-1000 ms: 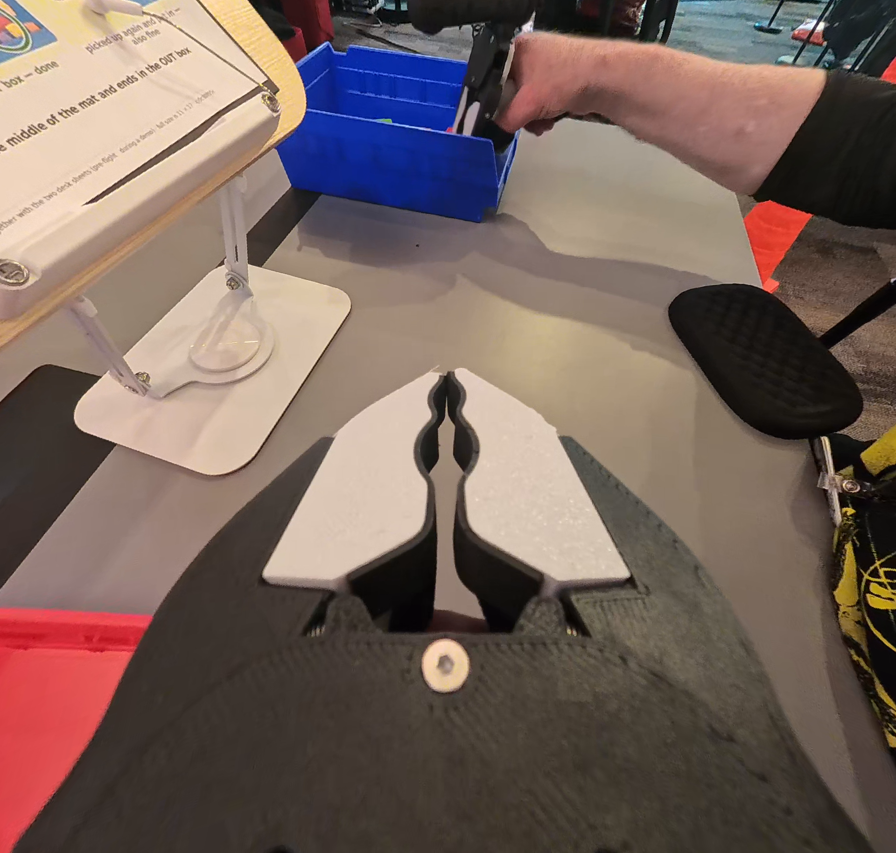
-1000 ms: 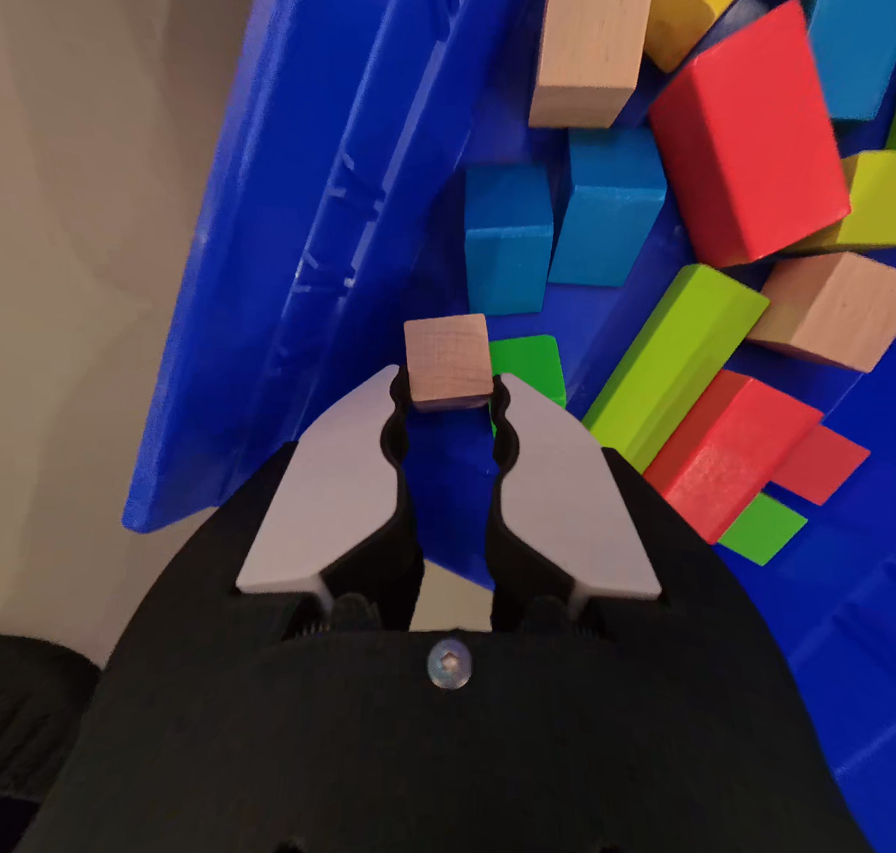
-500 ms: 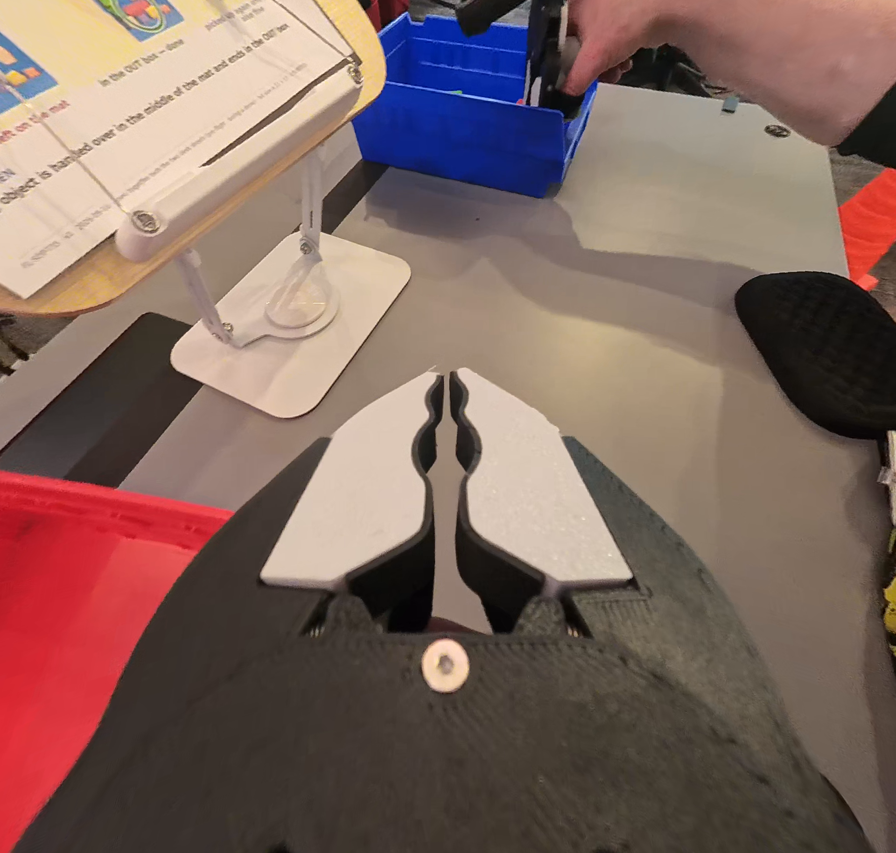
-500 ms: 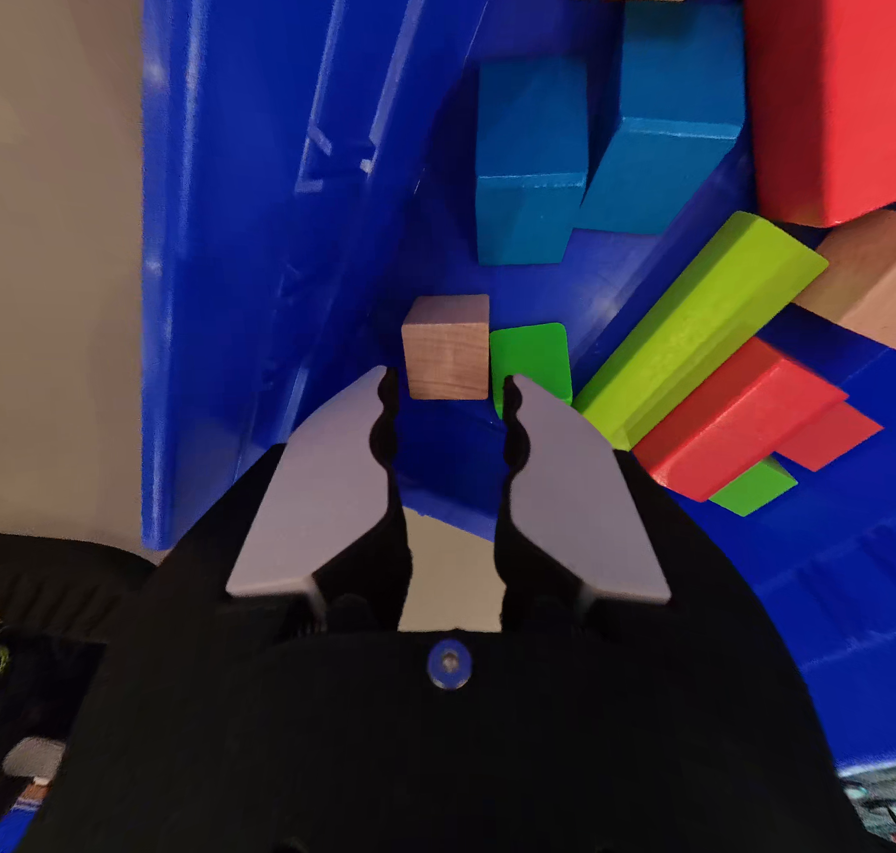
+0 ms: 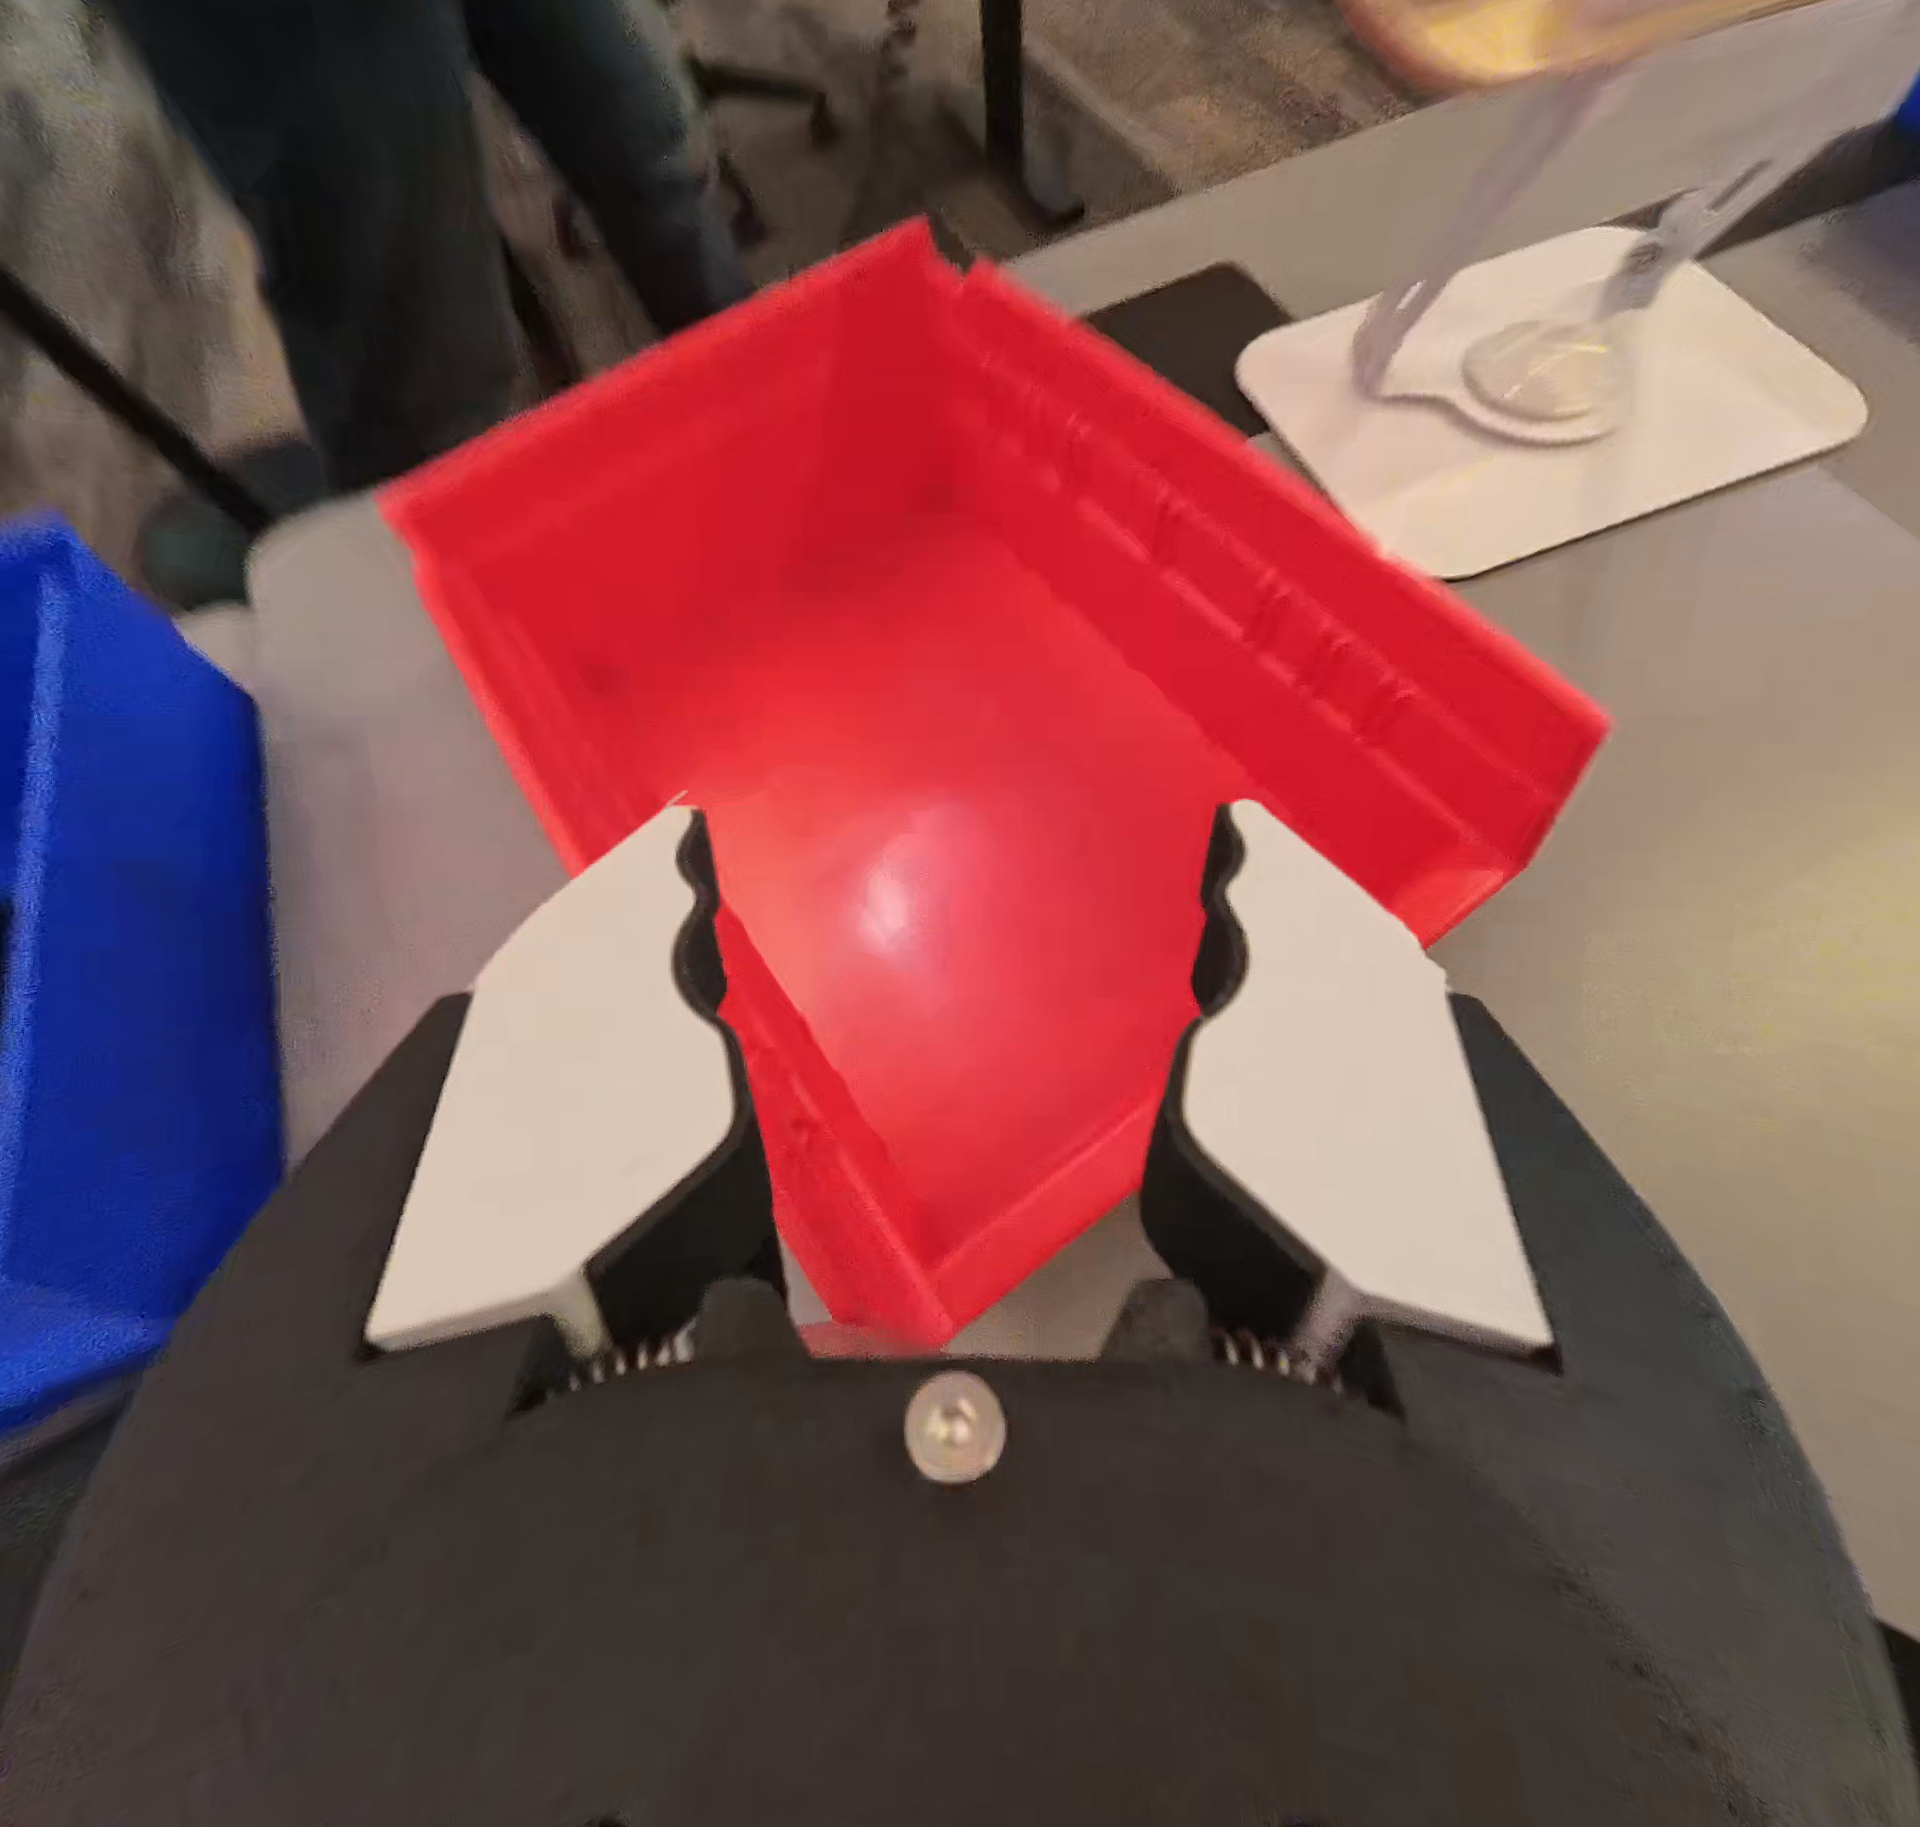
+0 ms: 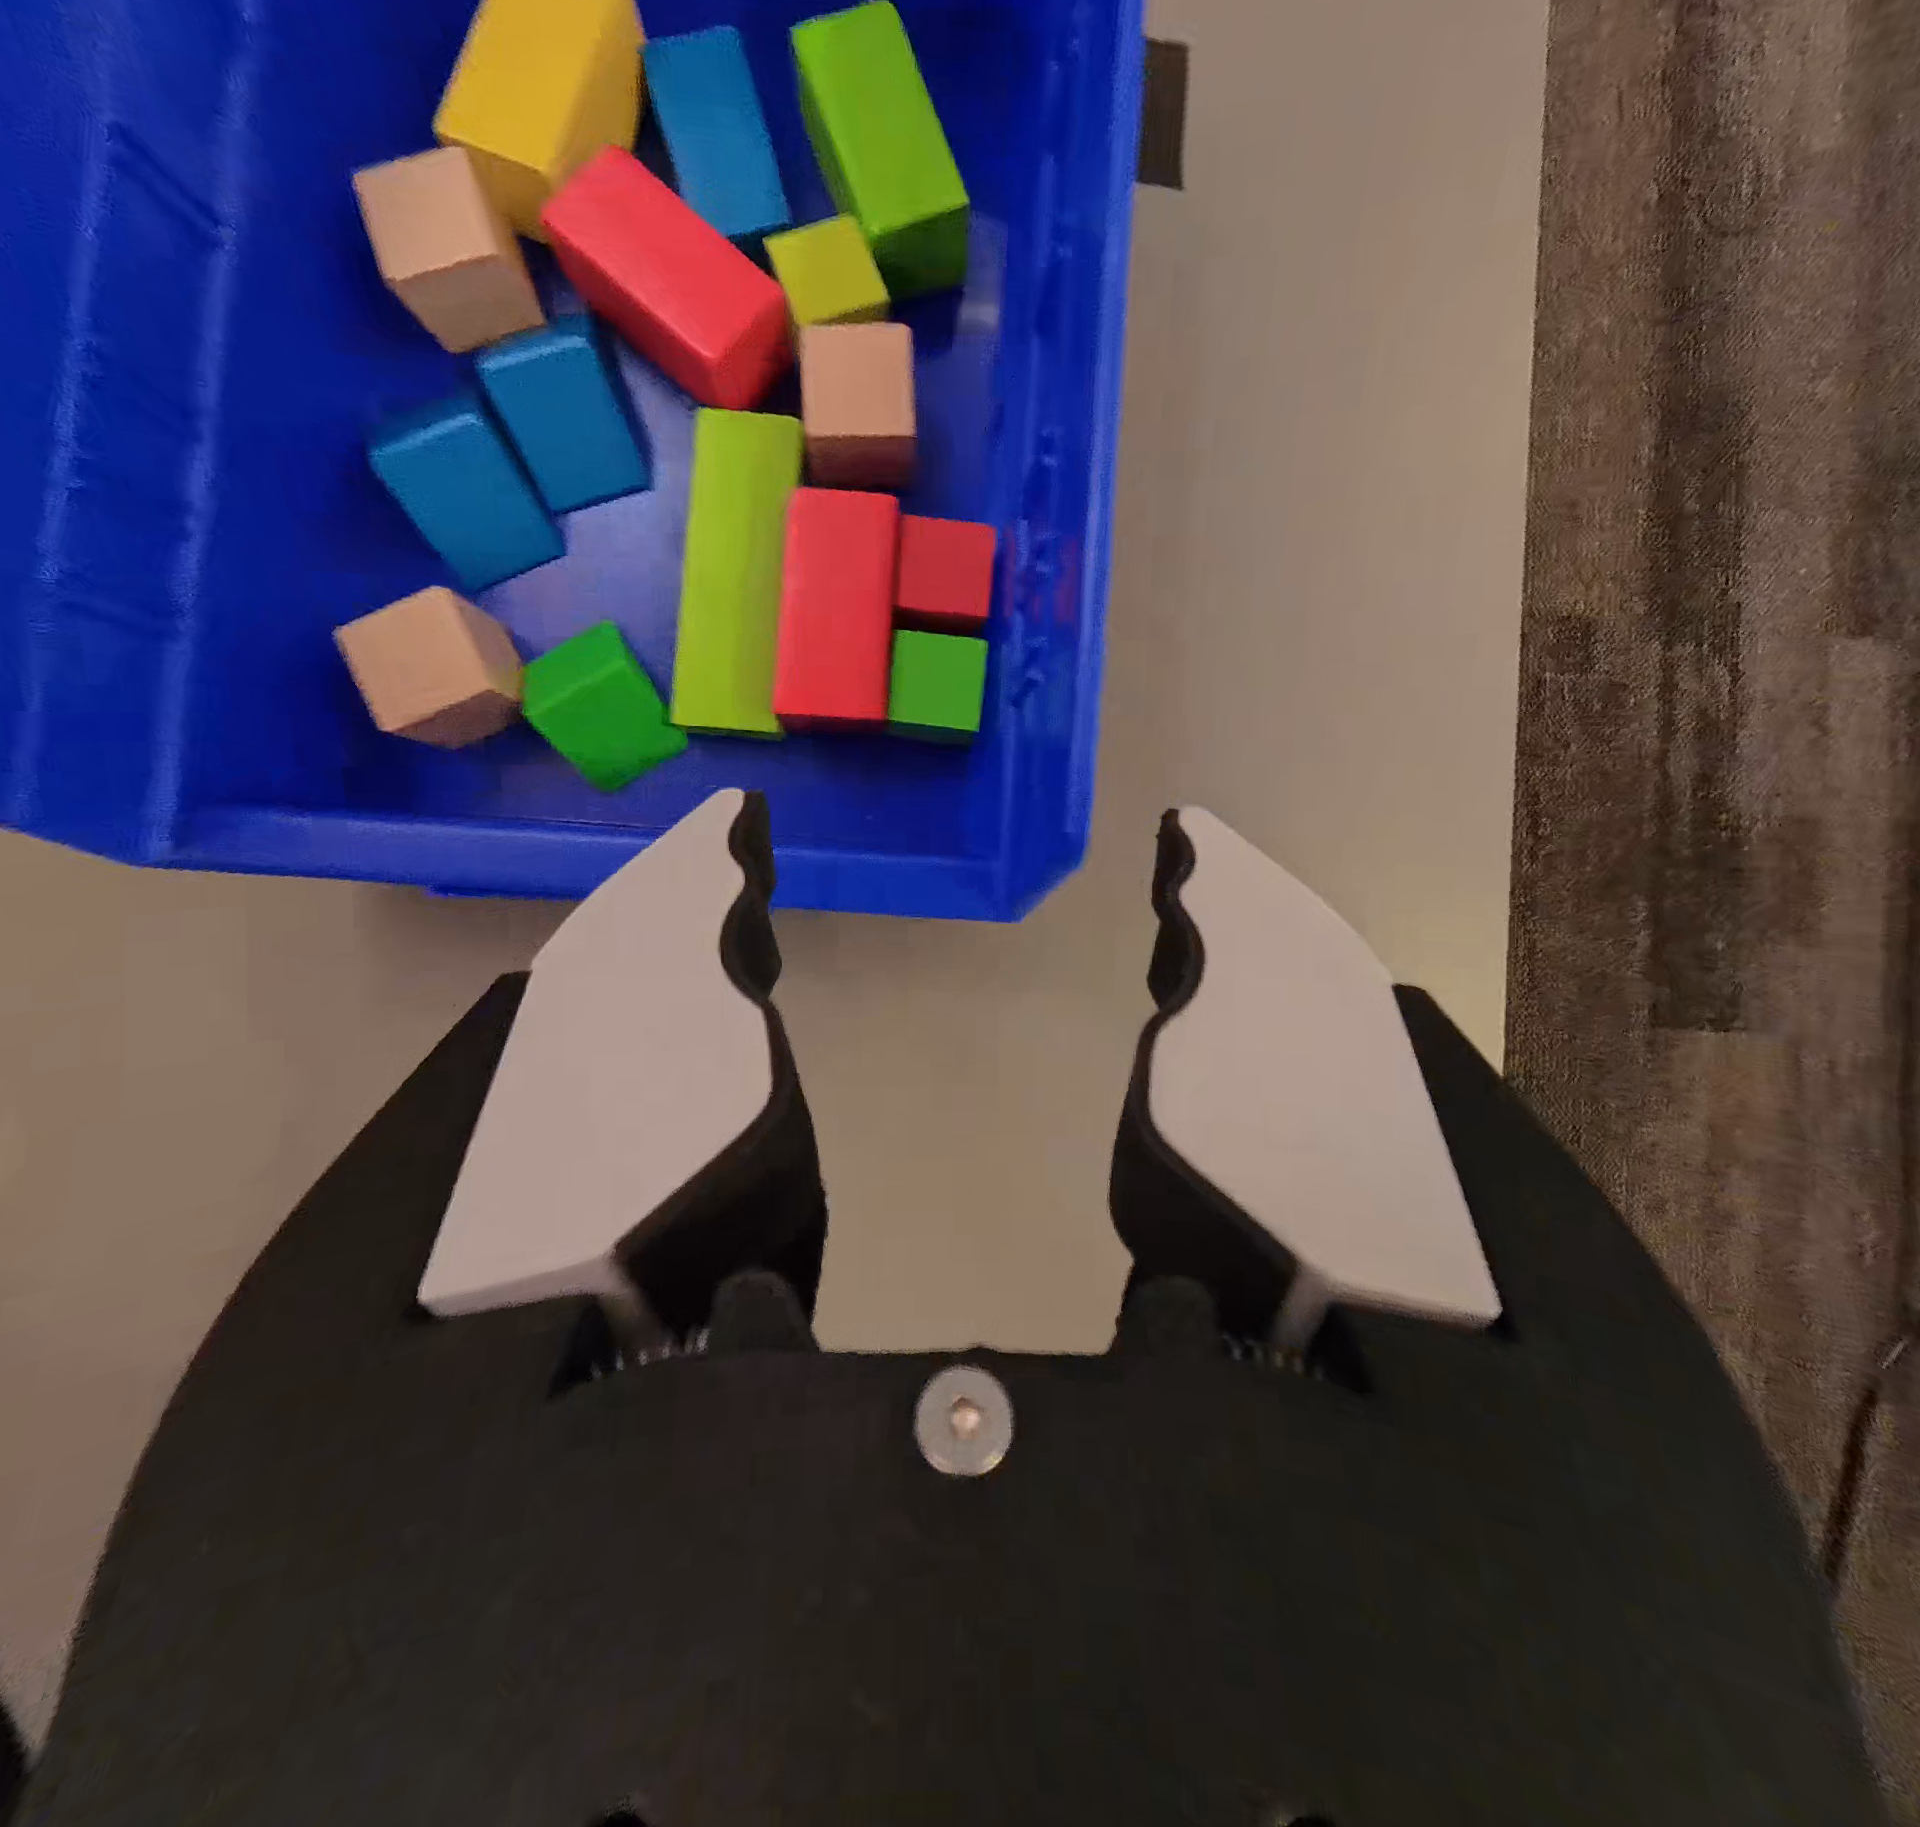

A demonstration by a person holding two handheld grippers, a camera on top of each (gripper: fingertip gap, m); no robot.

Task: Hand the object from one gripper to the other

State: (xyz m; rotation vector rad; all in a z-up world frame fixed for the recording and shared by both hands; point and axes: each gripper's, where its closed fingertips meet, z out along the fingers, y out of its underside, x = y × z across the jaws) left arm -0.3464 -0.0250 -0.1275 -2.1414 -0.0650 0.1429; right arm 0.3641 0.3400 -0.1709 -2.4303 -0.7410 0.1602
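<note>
Grey table [image 6: 1299,530] lies bare beside the blue bin [image 6: 1081,427]; both grippers' fingers [image 6: 644,998] spread wide, holding nothing.

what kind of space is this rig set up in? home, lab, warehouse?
Most likely a lab or office data-collection station. A grey table holds a red bin and a blue bin of coloured wooden blocks, beside a stand-mounted instruction sheet; carpet below.

Left tongs [image 5: 956,821] and right tongs [image 6: 956,811] wide apart, bare.
</note>
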